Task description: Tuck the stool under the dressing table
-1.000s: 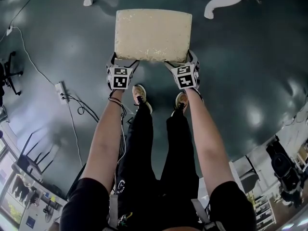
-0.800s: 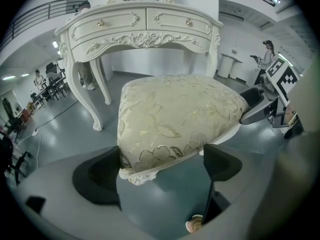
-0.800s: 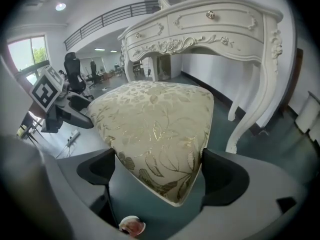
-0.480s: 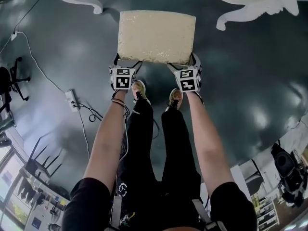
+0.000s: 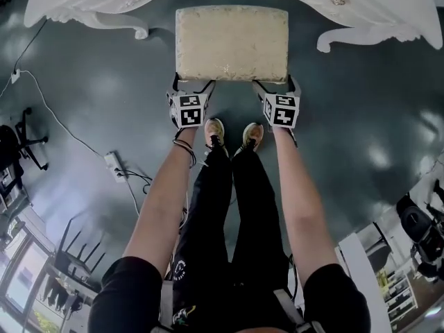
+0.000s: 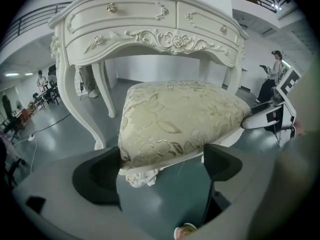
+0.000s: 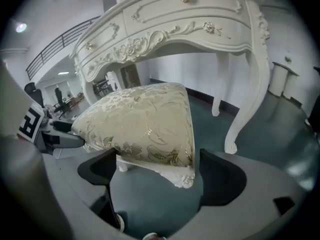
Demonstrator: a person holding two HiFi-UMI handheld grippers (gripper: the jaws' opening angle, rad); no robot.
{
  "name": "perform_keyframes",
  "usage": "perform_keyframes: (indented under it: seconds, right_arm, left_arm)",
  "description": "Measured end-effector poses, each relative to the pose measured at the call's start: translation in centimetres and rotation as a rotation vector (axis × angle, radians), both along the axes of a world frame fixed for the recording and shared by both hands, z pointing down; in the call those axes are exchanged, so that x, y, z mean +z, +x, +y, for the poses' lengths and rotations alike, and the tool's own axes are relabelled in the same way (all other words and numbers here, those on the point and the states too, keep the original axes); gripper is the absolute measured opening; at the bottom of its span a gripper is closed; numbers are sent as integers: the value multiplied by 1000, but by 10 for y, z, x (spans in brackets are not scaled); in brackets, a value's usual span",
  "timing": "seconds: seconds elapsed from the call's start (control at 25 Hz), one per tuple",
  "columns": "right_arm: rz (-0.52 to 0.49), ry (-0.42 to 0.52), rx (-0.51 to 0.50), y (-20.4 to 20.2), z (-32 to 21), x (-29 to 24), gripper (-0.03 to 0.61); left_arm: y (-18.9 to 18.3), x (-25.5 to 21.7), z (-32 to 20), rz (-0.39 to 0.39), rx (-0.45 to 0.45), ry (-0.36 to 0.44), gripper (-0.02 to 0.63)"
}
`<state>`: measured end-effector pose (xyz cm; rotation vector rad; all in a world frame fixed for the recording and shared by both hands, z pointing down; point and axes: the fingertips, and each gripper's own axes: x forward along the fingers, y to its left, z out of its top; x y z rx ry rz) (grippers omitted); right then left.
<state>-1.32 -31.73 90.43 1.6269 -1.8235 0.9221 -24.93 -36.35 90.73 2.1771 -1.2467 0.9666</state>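
Since the earlier frame, the stool [image 5: 231, 44] has advanced with you toward the dressing table [image 5: 388, 5], whose drawer front and knobs now fill the top of the head view. The stool's far edge reaches the table's curved front edge, between the two front legs; most of the cushioned seat is on your side of it. Your left gripper [image 5: 193, 83] is clenched on the stool's near left corner: in the left gripper view, both dark pads of the left gripper [image 6: 162, 161] press the gold-patterned cushion and its white frame. Your right gripper [image 5: 275, 83] grasps the near right corner likewise, the corner sitting between the pads of the right gripper [image 7: 159, 166]. Your shoes [image 5: 215, 132] stand on the dark floor [image 5: 104, 82], just behind the stool. A power strip [image 5: 114, 165] lies well to your left.
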Motion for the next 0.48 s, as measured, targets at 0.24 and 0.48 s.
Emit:
perform_keyframes:
  seconds: [0.24,0.48]
  right_arm:
    - [10,68,52,8,-69,-23,497]
    - [22,111,6,-2,-106,-24,508]
  left_arm:
    - [3,-15,-70,4,-102,45,531]
    - [-5,-19,-113,-6,-130,115,526]
